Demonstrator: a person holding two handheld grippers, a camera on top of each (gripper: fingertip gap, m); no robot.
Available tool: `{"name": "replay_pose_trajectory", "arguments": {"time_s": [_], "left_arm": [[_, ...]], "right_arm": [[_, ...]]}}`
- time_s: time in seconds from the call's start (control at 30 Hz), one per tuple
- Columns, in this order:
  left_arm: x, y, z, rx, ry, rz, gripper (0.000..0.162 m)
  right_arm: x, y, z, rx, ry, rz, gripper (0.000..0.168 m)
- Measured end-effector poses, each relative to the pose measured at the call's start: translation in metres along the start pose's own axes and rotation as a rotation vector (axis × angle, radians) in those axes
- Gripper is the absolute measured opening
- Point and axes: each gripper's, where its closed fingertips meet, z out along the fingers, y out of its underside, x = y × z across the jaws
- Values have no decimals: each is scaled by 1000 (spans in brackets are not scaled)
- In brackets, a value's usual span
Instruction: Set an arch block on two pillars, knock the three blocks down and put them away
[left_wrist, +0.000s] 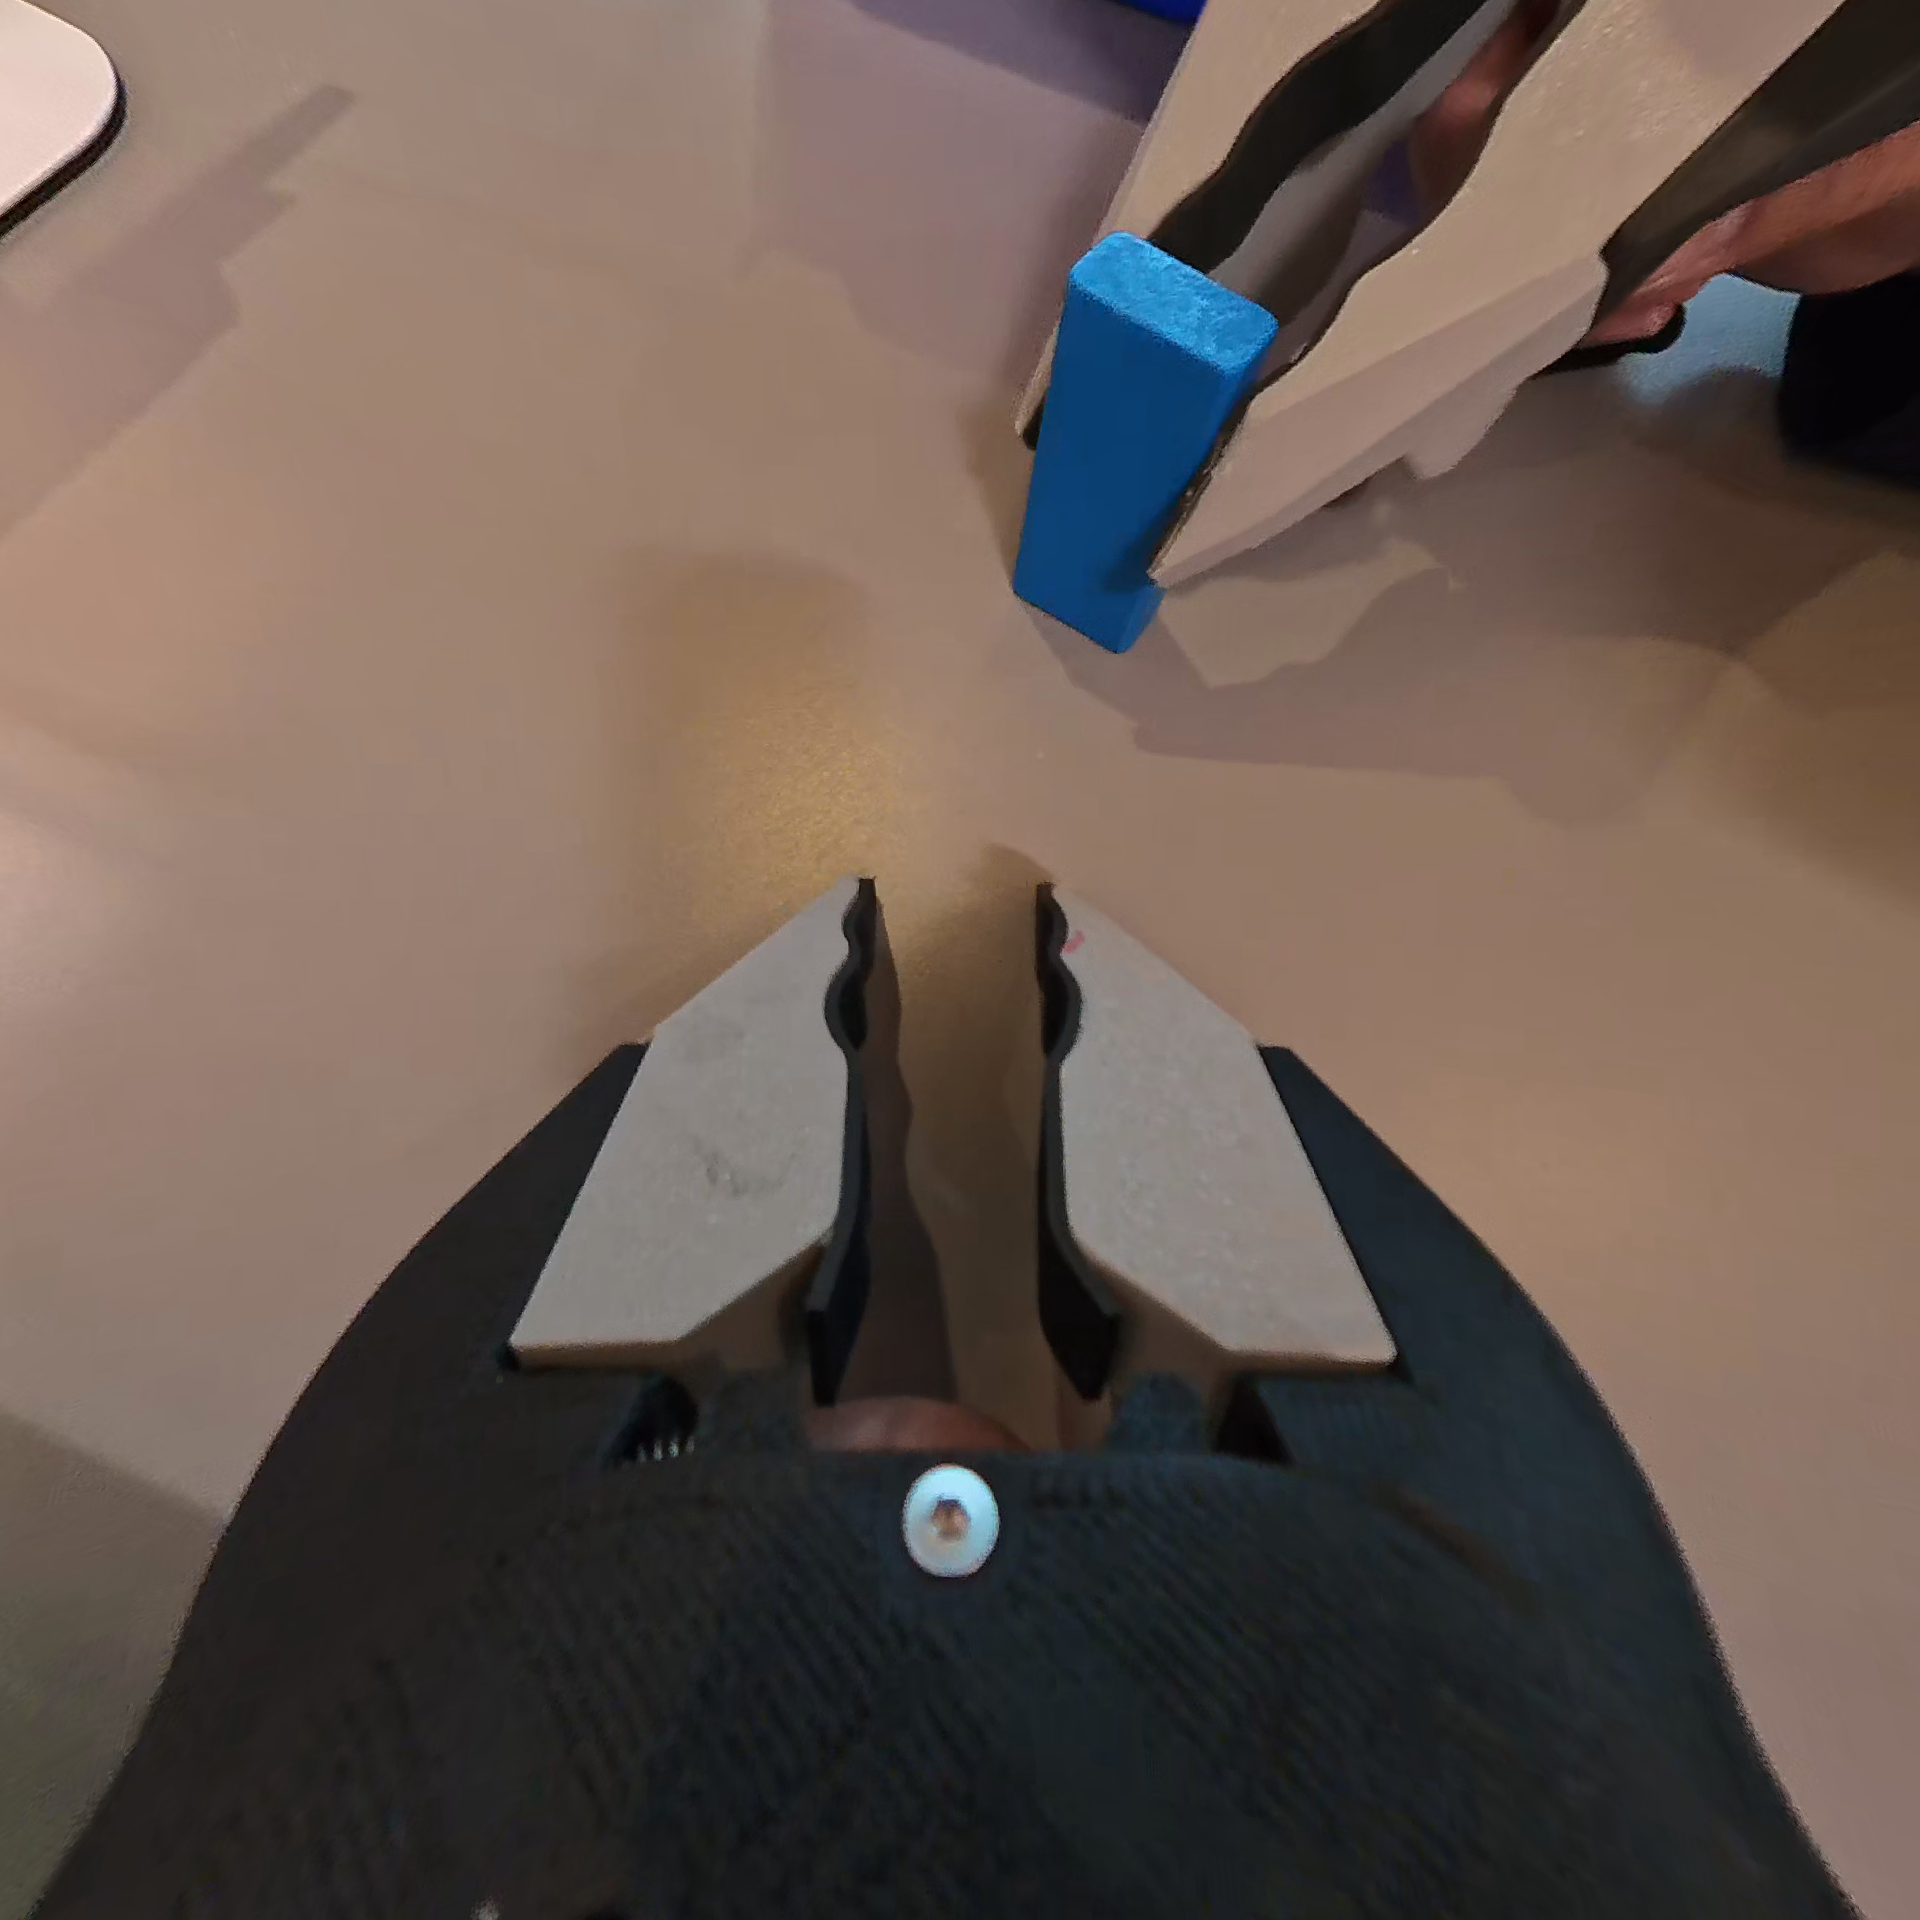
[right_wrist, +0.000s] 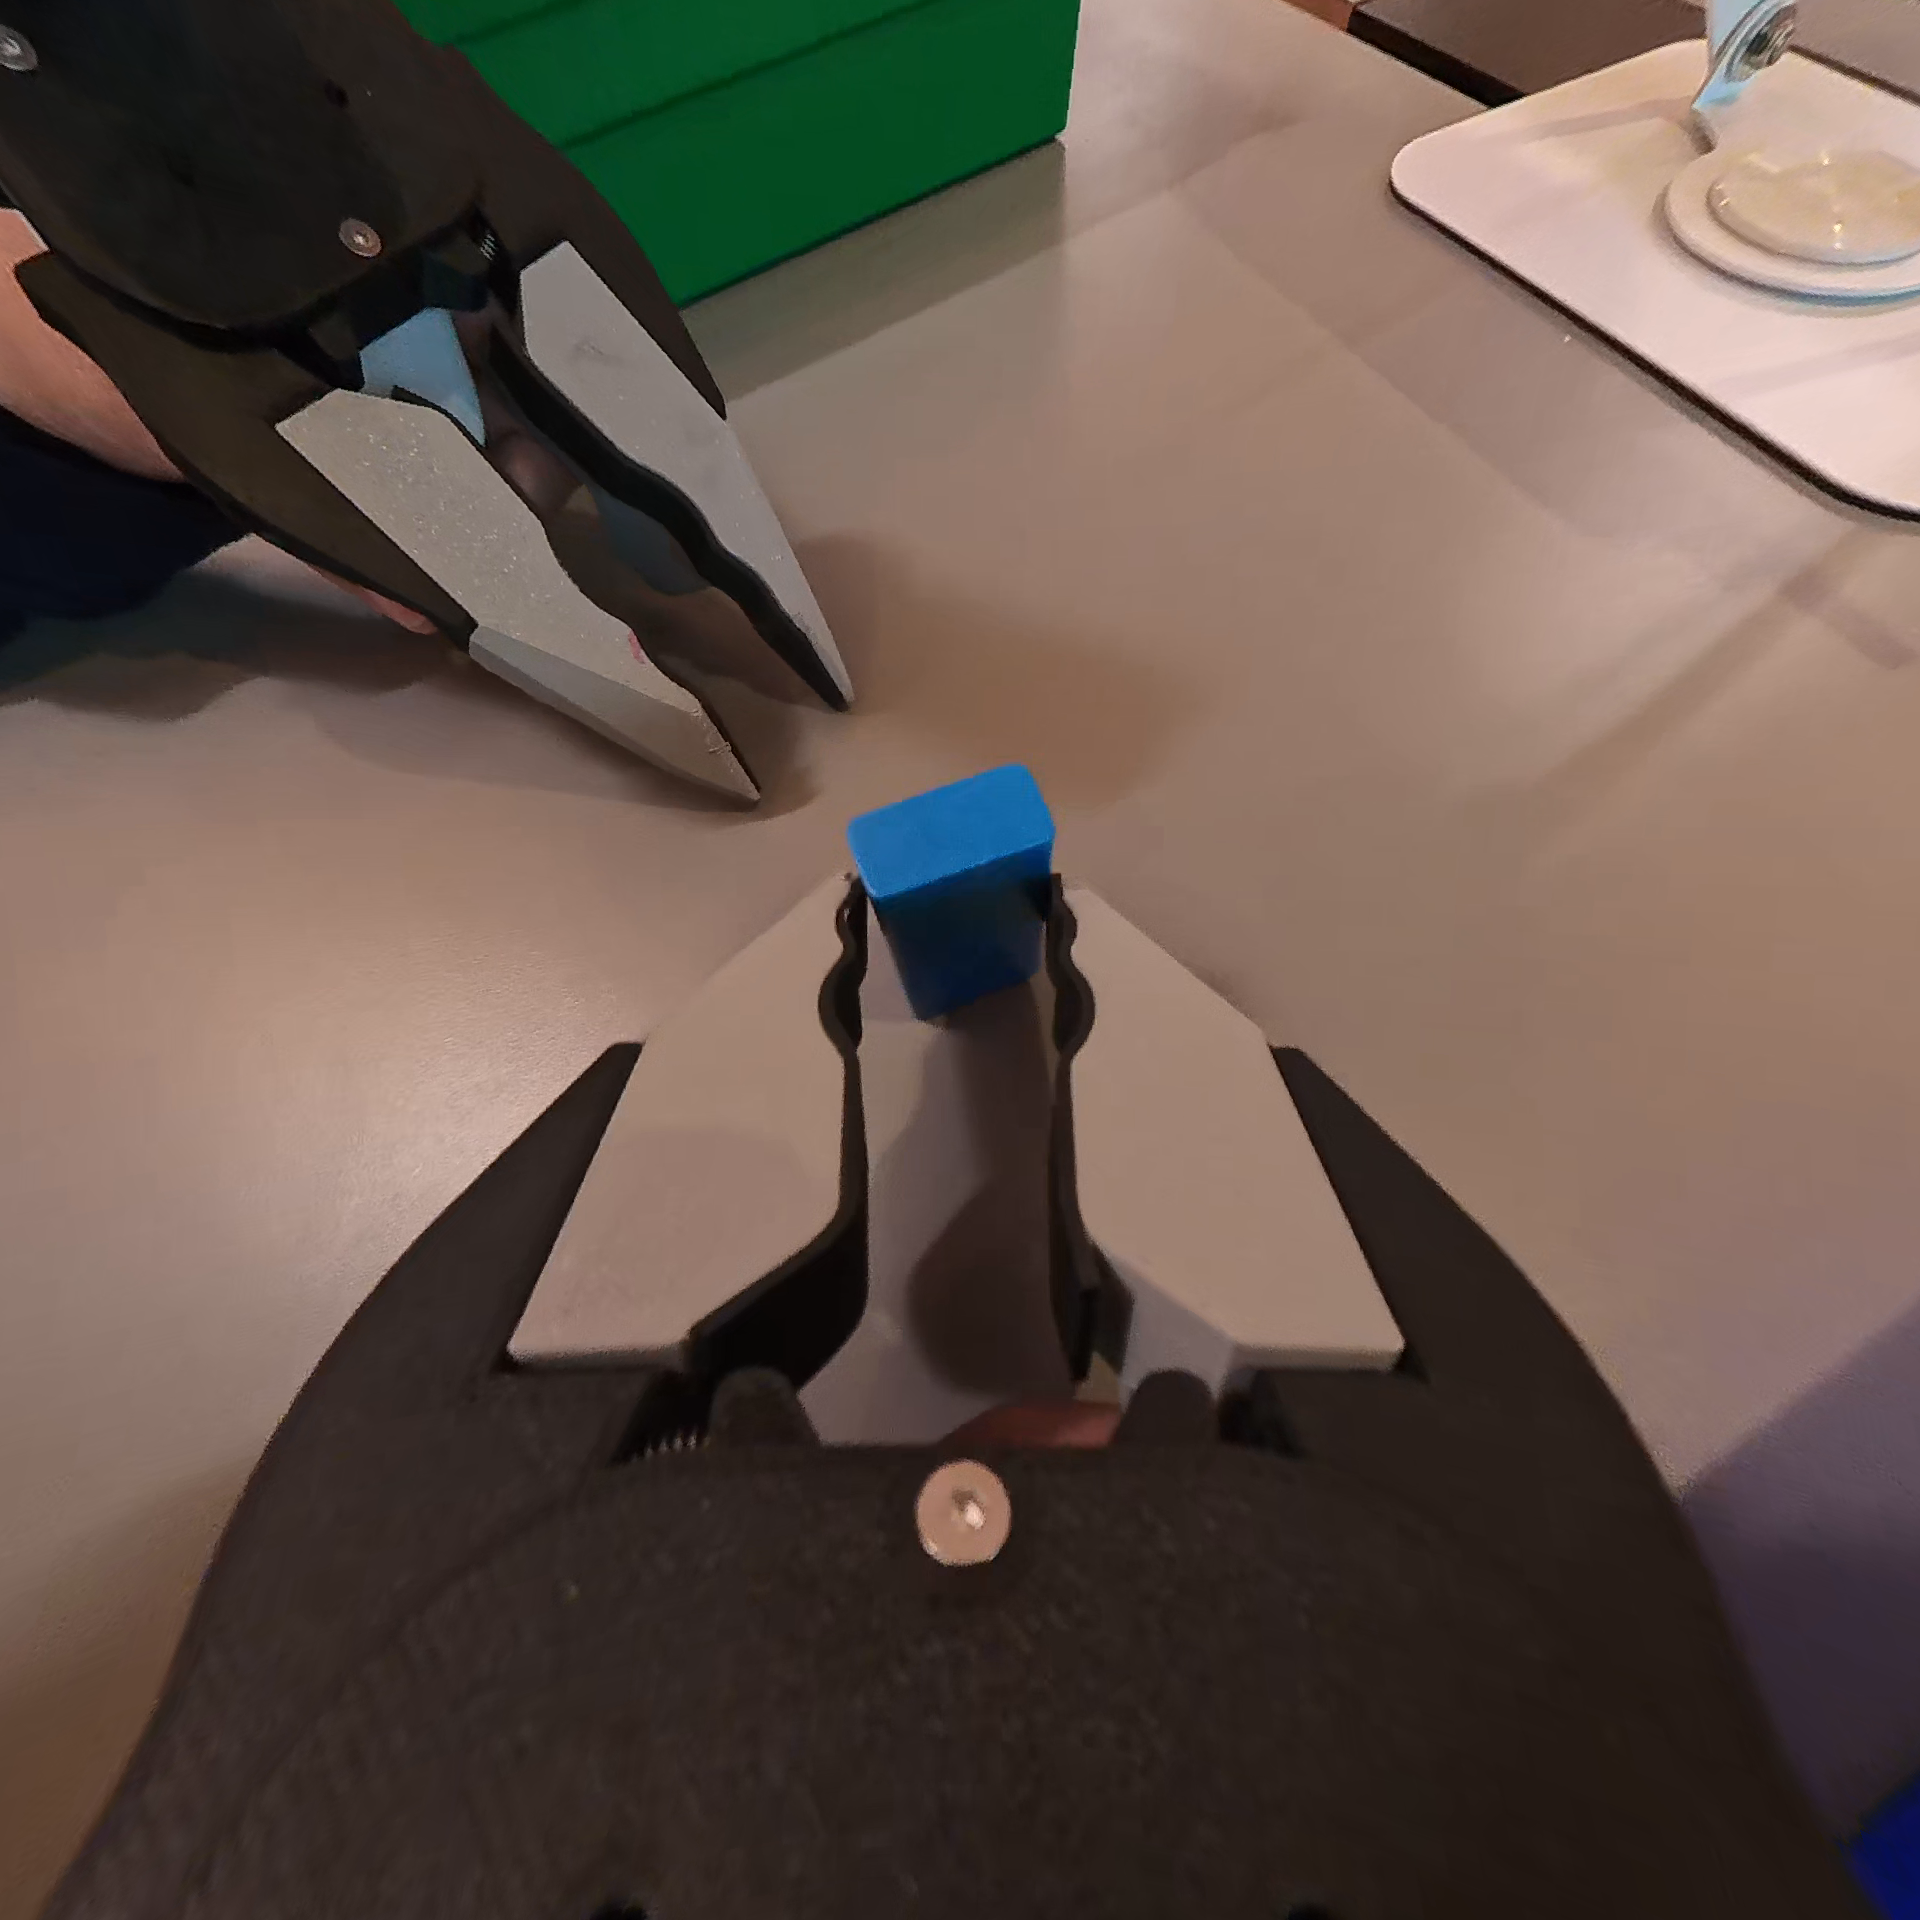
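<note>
A blue pillar block (left_wrist: 1132, 447) stands upright, its lower end on or just above the tan table (left_wrist: 520, 623). My right gripper (left_wrist: 1101, 499) is shut on it from the right side, low on the block. In the right wrist view the block (right_wrist: 945, 831) sits between the tips of my right gripper (right_wrist: 951, 883). My left gripper (left_wrist: 956, 894) is open and empty, low over the table, in front of and to the left of the block. It also shows in the right wrist view (right_wrist: 795, 748), tips near the table. No arch block or second pillar is in view.
A green box (right_wrist: 810, 135) stands behind my left gripper. A white base plate (right_wrist: 1621, 239) with a round fitting lies at the far right; its corner shows in the left wrist view (left_wrist: 42, 104). A blue object (right_wrist: 1891, 1860) peeks in at the lower right edge. Tip to tip, the grippers are about 7 cm apart.
</note>
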Motion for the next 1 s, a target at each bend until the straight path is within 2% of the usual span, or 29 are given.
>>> {"name": "replay_pose_trajectory", "arguments": {"time_s": [0.37, 0.53, 0.7, 0.8, 0.87, 0.9, 0.93, 1.0], "left_arm": [[0, 0, 0, 0, -4, 1, 29], [0, 0, 0, -1, -6, 9, 30], [12, -9, -13, 70, -3, -9, 42], [17, -33, -54, 207, -86, -38, 49], [6, -55, -106, 365, -190, -84, 42], [-5, -63, -136, 441, -251, -120, 34], [-22, -68, -167, 499, -319, -155, 32], [-72, -61, -220, 518, -473, -220, 29]], "right_arm": [[-2, 1, 3, -17, 19, -19, 39], [-5, -9, -4, 53, 32, -13, 55], [-11, -30, -24, 194, 78, -43, 58], [-20, -39, -36, 259, 82, -60, 61], [-23, -45, -44, 297, 100, -79, 61], [-24, -48, -47, 316, 110, -88, 61], [-26, -51, -49, 334, 112, -95, 60], [-31, -56, -53, 358, 105, -101, 60]]}}
